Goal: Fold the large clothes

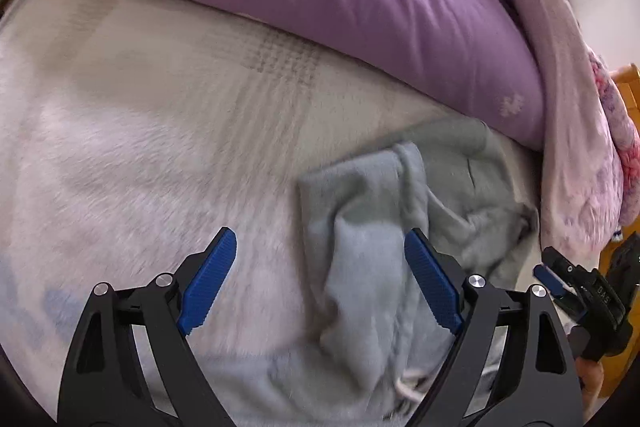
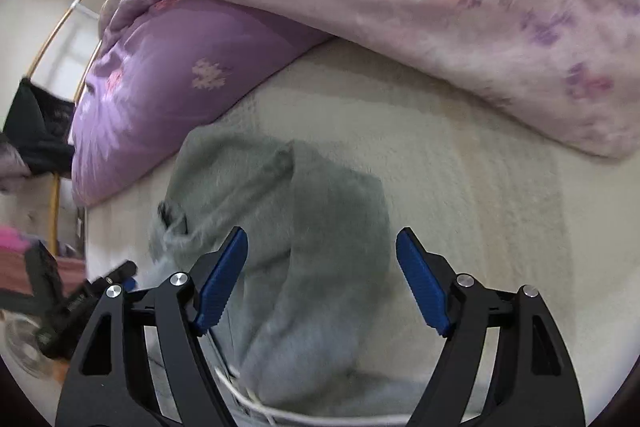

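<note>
Okay, your left gripper is spread wide, pinching nothing, hovering over the bed sheet. The grey garment lies crumpled just ahead and to its right, partly between the blue pads. Your right gripper is spread too, empty, with the same garment bunched straight ahead and beneath it, white drawstring close under the fingers. Purple duvet sits heaped beyond the garment.
</note>
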{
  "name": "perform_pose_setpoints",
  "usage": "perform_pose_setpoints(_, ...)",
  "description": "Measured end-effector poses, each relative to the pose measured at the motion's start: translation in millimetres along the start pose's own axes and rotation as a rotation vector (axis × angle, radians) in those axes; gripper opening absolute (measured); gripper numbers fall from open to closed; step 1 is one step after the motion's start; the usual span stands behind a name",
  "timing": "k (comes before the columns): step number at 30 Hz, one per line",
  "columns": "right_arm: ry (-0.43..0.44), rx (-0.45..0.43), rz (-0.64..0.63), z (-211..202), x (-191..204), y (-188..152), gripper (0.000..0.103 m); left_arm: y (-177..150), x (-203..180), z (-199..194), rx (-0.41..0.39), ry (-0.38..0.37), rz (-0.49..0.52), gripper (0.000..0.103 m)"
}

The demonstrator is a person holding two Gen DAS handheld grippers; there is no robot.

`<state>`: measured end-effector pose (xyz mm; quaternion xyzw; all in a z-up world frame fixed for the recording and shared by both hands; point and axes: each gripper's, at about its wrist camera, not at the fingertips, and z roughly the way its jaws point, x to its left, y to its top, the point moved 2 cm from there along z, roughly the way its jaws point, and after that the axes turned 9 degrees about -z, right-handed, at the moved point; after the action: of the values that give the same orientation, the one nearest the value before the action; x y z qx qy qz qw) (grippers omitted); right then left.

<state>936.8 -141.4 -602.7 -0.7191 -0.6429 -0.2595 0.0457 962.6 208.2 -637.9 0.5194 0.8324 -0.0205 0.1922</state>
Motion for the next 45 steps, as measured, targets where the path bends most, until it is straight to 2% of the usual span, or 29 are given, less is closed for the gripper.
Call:
perform_pose_setpoints(3,0.021,-0.002,0.016,15.7,-6.9,5.8,0.074,7.1,-0.6,20.8,0.004,0.011,-0.009,0.087)
perform_pose_setpoints(7,0.048,-0.005,0.012,32.0,-11.0,8.1,0.073,8.6,-7.9,36.7,-0.037,0.075,0.057,0.086)
perform_pose_setpoints(8,0.058,-0.013,-0.018,32.7,-7.3,7.7,0.058,7.3,-12.8,37.6,-0.052,0.094,0.096,0.082)
perform_pose_setpoints(9,0.057,-0.013,-0.049,33.1,-3.4,7.6,0.044,4.3,-20.3,39.1,-0.054,0.113,0.166,0.056)
perform_pose_setpoints(10,0.033,-0.02,-0.076,30.9,-0.4,6.7,0.026,1.0,-27.0,39.4,-0.04,0.102,0.224,0.037)
perform_pose_setpoints(11,0.06,-0.048,-0.1,22.9,3.5,4.1,0.017,-1.7,-31.4,35.5,-0.057,0.126,0.263,0.024)
perform_pose_setpoints(12,0.085,-0.08,-0.12,12.9,7.2,0.8,0.016,-4.1,-33.9,28.1,-0.081,0.136,0.294,0.012)
perform_pose_setpoints(14,0.103,-0.139,-0.149,-12.9,12.9,-10.1,0.016,-8.1,-28.9,4.3,-0.125,0.083,0.291,0.011)
perform_pose_setpoints(18,0.17,-0.25,-0.196,-77.7,23.5,-46.3,0.015,-29.6,-11.7,-60.9,-0.214,-0.026,0.282,0.011)
perform_pose_setpoints(20,0.159,-0.287,-0.27,-115.7,33.5,-79.4,0.015,-57.5,-0.6,-104.4,-0.27,-0.079,0.319,0.011)
perform_pose_setpoints(22,0.186,-0.287,-0.296,-142.6,39.3,-113.4,0.015,-89.8,13.0,-133.8,-0.275,-0.117,0.325,0.011)
perform_pose_setpoints(24,0.2,-0.25,-0.293,-166.7,40.1,-158.8,0.015,-123.7,30.7,-155.1,-0.261,-0.133,0.333,0.012)
perform_pose_setpoints(25,0.197,-0.222,-0.286,-170.3,39.1,-175.8,0.019,-151.3,44.2,-162.4,-0.237,-0.132,0.331,0.012)
perform_pose_setpoints(26,0.157,-0.165,-0.271,-170.3,37.7,-203.5,0.028,-170.9,56.1,-165.5,-0.21,-0.125,0.325,0.013)
perform_pose_setpoints(27,0.119,-0.117,-0.252,-169.2,34.1,-223.5,0.035,-191.5,64.1,-163.5,-0.162,-0.11,0.31,0.015)
perform_pose_setpoints(28,0.095,-0.073,-0.217,-165.7,31.2,-242.3,0.042,-213.2,79.3,-156.0,-0.081,-0.086,0.28,0.016)
perform_pose_setpoints(30,0.078,0.017,-0.128,-161.4,16.2,-283.7,0.048,-249.8,111.5,-143.4,0.027,-0.022,0.195,0.016)
perform_pose_setpoints(32,0.068,0.046,-0.044,-164.6,8.3,-305.3,0.048,-269.8,132.3,-140.4,0.086,0.01,0.132,0.017)
perform_pose_setpoints(34,0.065,0.033,-0.009,-173.6,7.0,-309.4,0.05,-281.4,142.7,-149.3,0.081,0.028,0.082,0.02)
perform_pose_setpoints(36,0.039,-0.007,-0.057,-181.5,22.1,-297.2,0.057,-280.5,145.4,-157.4,0.053,0.017,0.038,0.047)
perform_pose_setpoints(37,0.027,-0.029,-0.092,-182.0,30.1,-289.4,0.061,-277.9,143.1,-162.3,0.022,0.018,0.026,0.051)
perform_pose_setpoints(40,0.015,-0.091,-0.201,-162.7,63.5,-256.7,0.064,-263.0,125.8,-163.3,-0.016,0.0,0.013,0.055)
perform_pose_setpoints(41,0.023,-0.1,-0.22,-153.6,68.2,-250.1,0.065,-257.7,120.0,-161.9,-0.022,-0.002,0.009,0.06)
perform_pose_setpoints(45,0.066,-0.044,-0.278,-91.3,88.2,-209.3,0.065,-241.6,106.3,-157.1,-0.042,-0.018,-0.006,0.066)
